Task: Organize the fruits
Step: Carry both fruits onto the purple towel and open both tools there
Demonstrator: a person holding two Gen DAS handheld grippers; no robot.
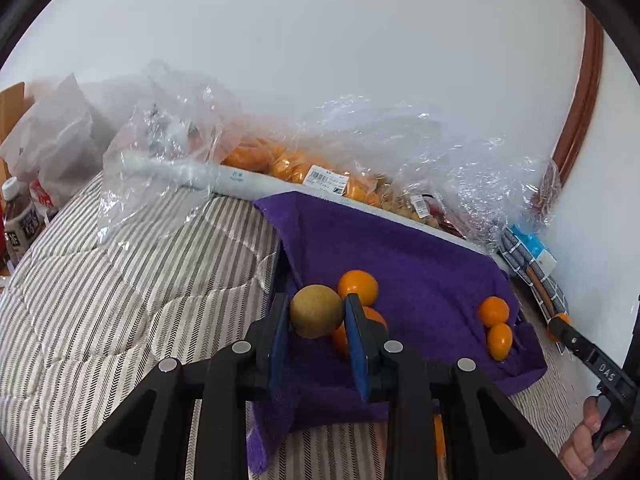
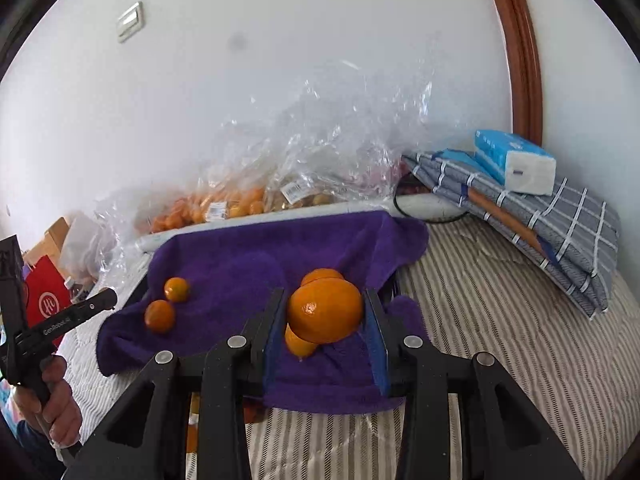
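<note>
Fruit carried: my left gripper (image 1: pixel 316 316) clamps a brown longan (image 1: pixel 316 311), my right gripper (image 2: pixel 325 312) an orange (image 2: pixel 325 310); next, each needs placing with its kind on the purple towel (image 1: pixel 400 248).

Tissue pack (image 2: pixel 516 162) on folded checked cloth (image 2: pixel 540 224) at 2 o'clock; drink bottle (image 1: pixel 18 220) at 9; red bag (image 2: pixel 46 298).

"GenRobot" on left tool (image 2: pixel 106 300) (side-printed)

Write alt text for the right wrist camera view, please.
The right gripper is shut on a large orange above a purple towel spread over a striped bed cover; two small oranges lie on the towel to the left.
</note>
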